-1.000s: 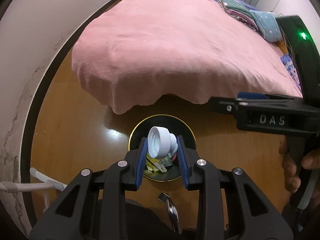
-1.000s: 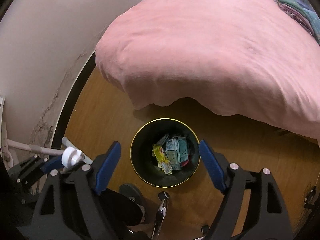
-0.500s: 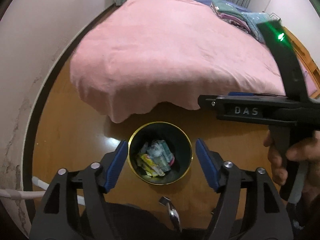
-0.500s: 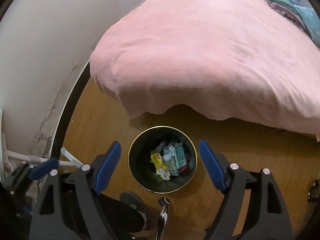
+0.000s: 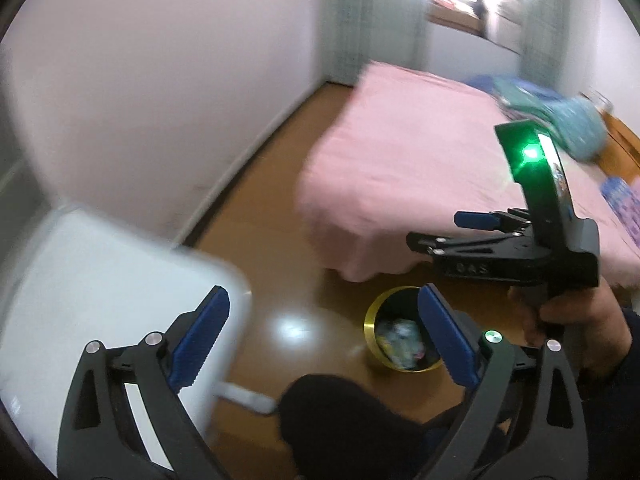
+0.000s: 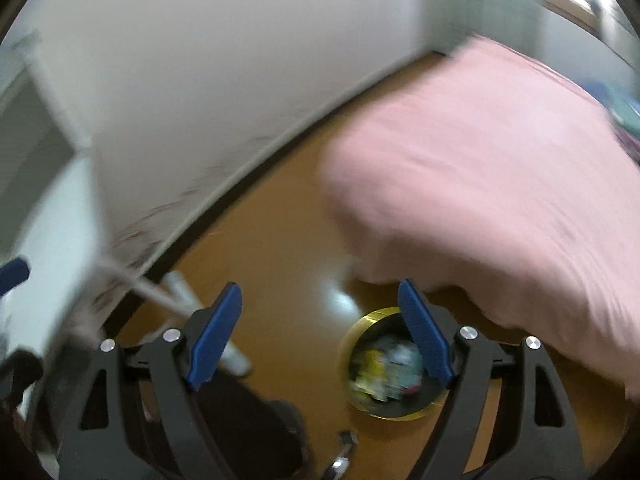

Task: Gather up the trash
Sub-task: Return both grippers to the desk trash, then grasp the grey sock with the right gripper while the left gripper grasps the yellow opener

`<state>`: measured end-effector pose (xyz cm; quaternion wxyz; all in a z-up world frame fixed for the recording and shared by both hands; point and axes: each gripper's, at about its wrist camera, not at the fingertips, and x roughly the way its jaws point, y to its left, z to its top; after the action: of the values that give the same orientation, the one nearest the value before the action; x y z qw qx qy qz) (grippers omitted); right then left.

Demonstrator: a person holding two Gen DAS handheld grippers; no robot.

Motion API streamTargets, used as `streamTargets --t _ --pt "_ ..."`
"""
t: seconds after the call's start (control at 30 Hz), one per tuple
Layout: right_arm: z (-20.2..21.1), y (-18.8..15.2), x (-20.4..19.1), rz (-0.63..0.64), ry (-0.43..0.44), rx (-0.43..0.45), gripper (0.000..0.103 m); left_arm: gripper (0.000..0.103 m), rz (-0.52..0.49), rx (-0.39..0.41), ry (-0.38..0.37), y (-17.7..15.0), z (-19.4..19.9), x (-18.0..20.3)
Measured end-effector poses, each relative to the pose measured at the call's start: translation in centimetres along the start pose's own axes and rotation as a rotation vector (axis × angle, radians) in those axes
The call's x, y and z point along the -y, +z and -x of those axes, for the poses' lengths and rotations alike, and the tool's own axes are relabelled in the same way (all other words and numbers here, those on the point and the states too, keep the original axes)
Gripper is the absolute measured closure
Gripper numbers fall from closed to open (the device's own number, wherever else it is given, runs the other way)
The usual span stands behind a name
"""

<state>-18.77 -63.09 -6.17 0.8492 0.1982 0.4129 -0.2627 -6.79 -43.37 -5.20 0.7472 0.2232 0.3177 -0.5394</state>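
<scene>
both grippers empty, jaws spread wide: the left gripper [image 5: 320, 340] and right gripper [image 6: 320, 332] hover above the gold-rimmed trash bin [image 6: 352, 340], litter inside, beside the pink bed [image 6: 480, 184].

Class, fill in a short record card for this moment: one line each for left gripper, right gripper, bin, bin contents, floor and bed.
left gripper: open, holding nothing
right gripper: open, holding nothing
bin: round, dark, gold rim, standing on the floor by the bed's corner
bin contents: mixed wrappers, blurred
floor: glossy brown wood
bed: pink cover, overhanging edge
</scene>
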Motion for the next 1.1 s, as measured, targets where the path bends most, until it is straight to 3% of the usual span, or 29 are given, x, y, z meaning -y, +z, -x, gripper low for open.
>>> streamTargets --t 0.2,0.37,0.5,0.73,0.93,1.03,1.07,1.1 --pt "0.1 0.7 -16.8 0.278 0.254 -0.012 0.025 0.011 0.222 0.021 0.251 -6.5 9.4 -11.9" --pt "-0.3 -1.5 -30.4 0.467 0.480 -0.108 0.025 0.011 0.449 0.008 0.469 -15.3 17.6 -20.7" --pt "-0.3 -4.2 -39.0 0.588 0.583 -0.174 0.025 0.011 0.617 -0.017 0.593 -22.2 22.7 -25.7" --pt "-1.2 -7.4 -48.7 0.703 0.646 -0.264 0.026 0.011 0.755 -0.040 0.672 -29.4 27.3 -29.3" --pt "-1.8 -8.9 -51.8 0.718 0.630 -0.291 0.035 0.011 0.765 -0.044 0.641 -30.8 27.1 -31.0" --pt "-2.2 -9.2 -52.4 0.722 0.622 -0.289 0.058 0.011 0.748 -0.046 0.630 -30.8 26.2 -32.1" --pt "-2.1 -9.1 -52.4 0.717 0.625 -0.283 0.071 0.011 0.739 -0.045 0.623 -30.7 26.0 -32.5" --pt "-2.1 -8.8 -52.0 0.719 0.629 -0.279 0.074 0.011 0.728 -0.049 0.614 -30.4 25.5 -32.9"
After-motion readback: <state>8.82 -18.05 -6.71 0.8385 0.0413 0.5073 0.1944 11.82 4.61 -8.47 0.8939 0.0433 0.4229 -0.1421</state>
